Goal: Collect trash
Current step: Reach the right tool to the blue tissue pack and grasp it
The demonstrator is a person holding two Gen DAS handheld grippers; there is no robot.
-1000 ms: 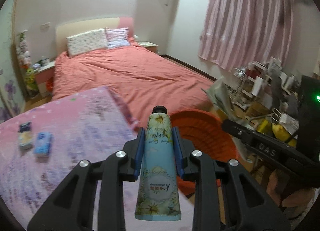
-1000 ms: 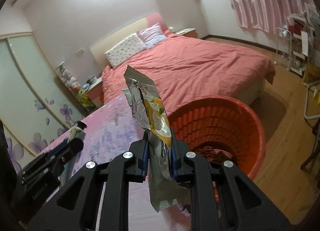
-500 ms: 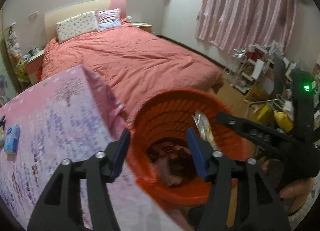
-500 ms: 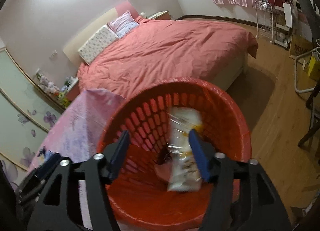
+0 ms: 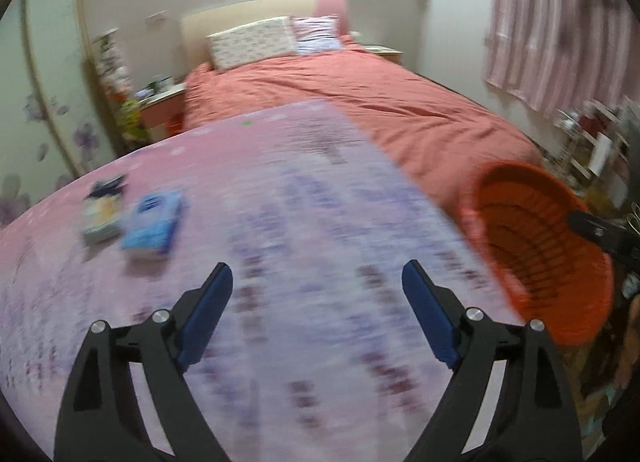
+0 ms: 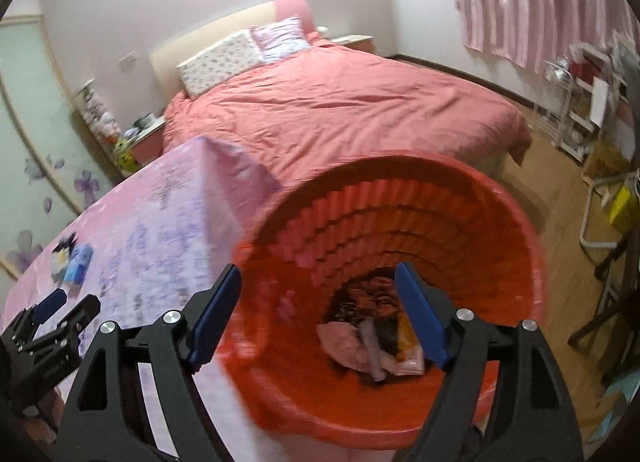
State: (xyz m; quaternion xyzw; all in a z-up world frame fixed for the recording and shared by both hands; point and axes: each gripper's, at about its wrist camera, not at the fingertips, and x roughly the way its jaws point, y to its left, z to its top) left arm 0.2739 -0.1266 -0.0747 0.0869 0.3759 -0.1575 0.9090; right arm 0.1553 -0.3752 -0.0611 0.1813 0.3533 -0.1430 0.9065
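My left gripper [image 5: 317,294] is open and empty above the pink flowered table [image 5: 304,221]. Two small packets lie on the table at far left: a pale one [image 5: 100,213] and a blue one [image 5: 152,219]. My right gripper [image 6: 318,300] is open and empty over the mouth of the orange basket [image 6: 400,205]. Trash [image 6: 376,338] lies at the basket's bottom, with wrappers and pink scraps. The basket also shows in the left wrist view [image 5: 536,246] at the right, beside the table. The packets show small in the right wrist view [image 6: 72,262].
A bed with a salmon cover [image 5: 360,101] stands behind the table and basket. A wire rack with clutter [image 6: 580,109] and a metal frame [image 6: 600,213] stand on the wooden floor at right. The left gripper shows at lower left in the right wrist view [image 6: 60,310].
Both grippers opened: the tube and the snack wrapper dropped into the basket. My left gripper has since swung left, back over the table. My right gripper stays over the basket.
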